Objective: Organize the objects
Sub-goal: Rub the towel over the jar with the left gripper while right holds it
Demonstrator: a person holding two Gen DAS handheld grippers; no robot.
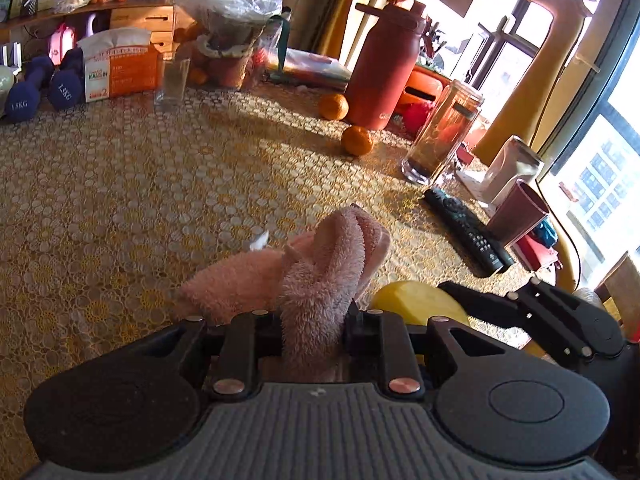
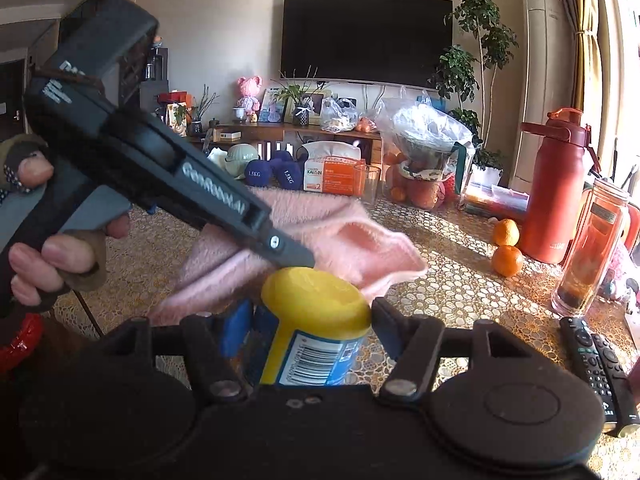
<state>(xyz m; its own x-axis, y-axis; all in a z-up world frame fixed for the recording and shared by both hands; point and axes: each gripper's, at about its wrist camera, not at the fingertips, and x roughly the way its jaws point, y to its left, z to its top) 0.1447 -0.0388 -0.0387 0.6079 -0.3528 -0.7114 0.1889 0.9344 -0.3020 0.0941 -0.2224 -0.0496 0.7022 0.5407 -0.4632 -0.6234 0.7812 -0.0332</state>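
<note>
A fluffy pink cloth [image 1: 240, 280] lies partly on the lace-covered table [image 1: 120, 200], and my left gripper [image 1: 316, 312] is shut on a bunched fold of it, which hides the fingertips. In the right wrist view a hand holds the left gripper [image 2: 292, 254] slanting down, its tip over the pink cloth [image 2: 360, 240] and just above the jar's lid. My right gripper [image 2: 312, 320] is shut on a jar [image 2: 316, 312] with a yellow lid and a blue label, held upright between its fingers. The yellow lid [image 1: 416, 304] and the right gripper [image 1: 452, 292] show just right of the cloth.
Two remote controls [image 2: 596, 364] lie at the right, beside a tall glass bottle [image 2: 592, 248] and a dark red cup [image 1: 516, 216]. Two mandarins [image 2: 506, 246] sit by a red flask [image 2: 556, 188]. At the back stand an empty glass [image 1: 172, 80], a tissue pack [image 1: 120, 64], dumbbells [image 1: 36, 88] and a plastic-wrapped basket [image 1: 232, 32].
</note>
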